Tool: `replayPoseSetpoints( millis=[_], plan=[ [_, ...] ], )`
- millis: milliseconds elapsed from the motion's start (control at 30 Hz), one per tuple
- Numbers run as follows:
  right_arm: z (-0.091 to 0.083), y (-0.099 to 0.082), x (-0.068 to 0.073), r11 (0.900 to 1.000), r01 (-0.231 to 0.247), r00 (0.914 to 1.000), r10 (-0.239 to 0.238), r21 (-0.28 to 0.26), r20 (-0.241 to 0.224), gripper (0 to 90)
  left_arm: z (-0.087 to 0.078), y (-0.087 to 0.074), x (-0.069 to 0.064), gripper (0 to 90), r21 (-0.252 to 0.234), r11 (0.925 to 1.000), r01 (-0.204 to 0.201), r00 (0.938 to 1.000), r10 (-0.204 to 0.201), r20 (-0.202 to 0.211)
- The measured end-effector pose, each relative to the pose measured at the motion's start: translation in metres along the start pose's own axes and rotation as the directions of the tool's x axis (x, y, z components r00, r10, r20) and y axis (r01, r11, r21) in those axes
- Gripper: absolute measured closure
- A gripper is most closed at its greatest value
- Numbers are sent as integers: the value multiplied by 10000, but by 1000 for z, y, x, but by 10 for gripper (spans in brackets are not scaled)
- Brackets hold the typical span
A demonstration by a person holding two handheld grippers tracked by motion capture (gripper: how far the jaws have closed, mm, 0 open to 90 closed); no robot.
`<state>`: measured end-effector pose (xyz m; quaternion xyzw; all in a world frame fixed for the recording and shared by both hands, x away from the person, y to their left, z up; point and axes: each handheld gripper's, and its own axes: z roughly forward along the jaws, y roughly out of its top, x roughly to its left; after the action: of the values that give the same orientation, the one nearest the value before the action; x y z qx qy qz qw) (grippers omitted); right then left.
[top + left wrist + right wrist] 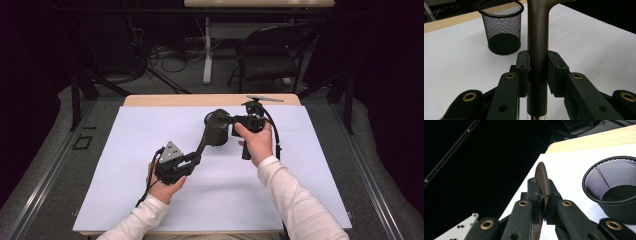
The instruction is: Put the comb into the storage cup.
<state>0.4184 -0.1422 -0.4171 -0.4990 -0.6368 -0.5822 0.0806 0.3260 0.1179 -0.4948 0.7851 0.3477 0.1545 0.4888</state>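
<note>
High view: two hands work over a white table [125, 190]. Left gripper [192, 161] clamps the handle of a dark slotted spatula [212, 131], held above the table. Right gripper [231, 120] pinches the spatula's perforated head edge-on, jaws closed on it. Left gripper view: handle [537, 50] sits between the jaw pads; black mesh pen cup [502, 27] stands upright behind. Right gripper view: cup [615, 187] lies just beside the head.
</note>
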Motion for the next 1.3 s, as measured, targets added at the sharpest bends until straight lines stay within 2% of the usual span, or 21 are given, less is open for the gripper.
replayPoseSetpoints(
  millis=[1300],
  plan=[
    [-1, -1, 0, 9999, -104, 9998, 103, -57, -169, 871, 1, -1, 1, 726, -33, 10000, 40, 10000, -40, 54]
  ],
)
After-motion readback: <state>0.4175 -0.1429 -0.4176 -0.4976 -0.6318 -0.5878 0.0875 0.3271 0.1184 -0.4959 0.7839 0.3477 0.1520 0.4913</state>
